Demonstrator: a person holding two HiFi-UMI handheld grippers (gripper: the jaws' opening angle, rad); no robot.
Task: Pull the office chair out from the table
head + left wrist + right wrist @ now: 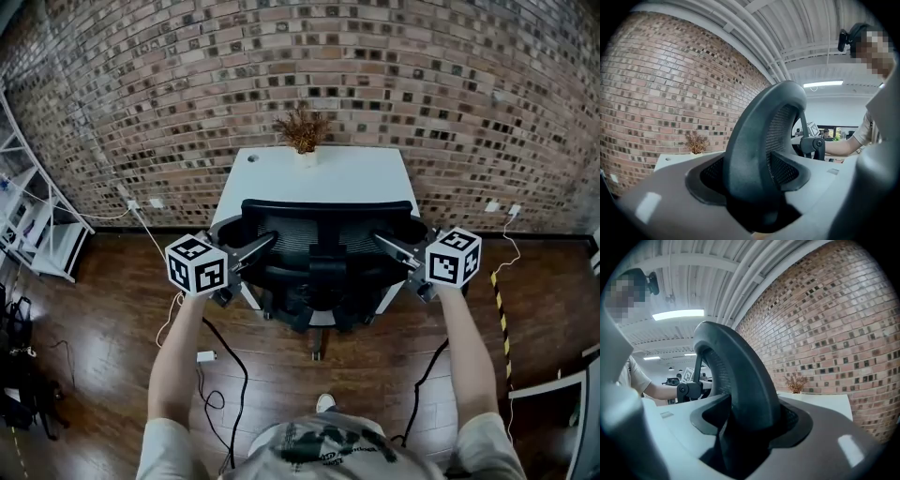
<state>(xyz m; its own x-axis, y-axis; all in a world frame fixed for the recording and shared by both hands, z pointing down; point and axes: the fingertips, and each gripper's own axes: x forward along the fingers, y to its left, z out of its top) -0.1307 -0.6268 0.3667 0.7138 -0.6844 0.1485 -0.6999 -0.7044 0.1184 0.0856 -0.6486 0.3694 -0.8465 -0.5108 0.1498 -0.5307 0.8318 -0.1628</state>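
The office chair [323, 272] sits tucked against the white worktop [361, 178], left gripper [265, 243] and right gripper [382, 241] each closed wide on a side rim of its backrest [326, 208] (smooth, curved plastic), so an uneven or jerky pull may slip a grip or swivel the chair.

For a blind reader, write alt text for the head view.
Seen from above, a person holds a left gripper and a right gripper clamped on the two side edges of the mesh backrest of a black office chair. The chair is pushed in at a white table that stands against a brick wall and carries a dried plant.
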